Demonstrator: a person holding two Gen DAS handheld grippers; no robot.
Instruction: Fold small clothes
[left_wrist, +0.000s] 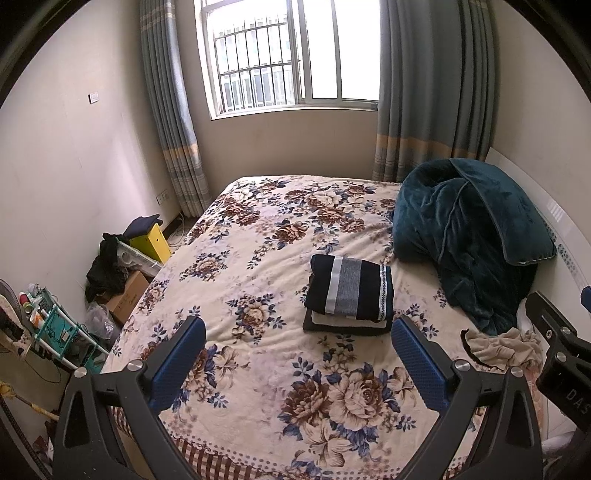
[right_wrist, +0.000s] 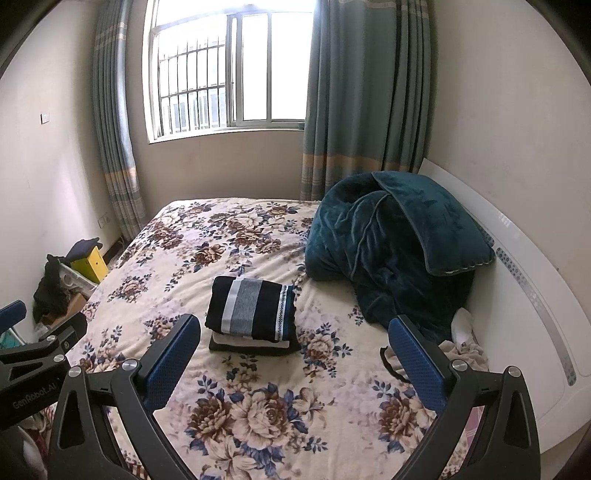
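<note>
A stack of folded clothes lies in the middle of the floral bed; its top piece is dark navy with white and grey stripes. It also shows in the right wrist view. A crumpled beige garment lies on the bed's right side, partly behind my right gripper's finger in the right wrist view. My left gripper is open and empty, held above the bed before the stack. My right gripper is open and empty, to the right of the left one.
A bunched teal blanket sits at the bed's right against the white headboard. Boxes, a yellow box, dark clothes and a green rack crowd the floor at the left. A window and curtains stand behind the bed.
</note>
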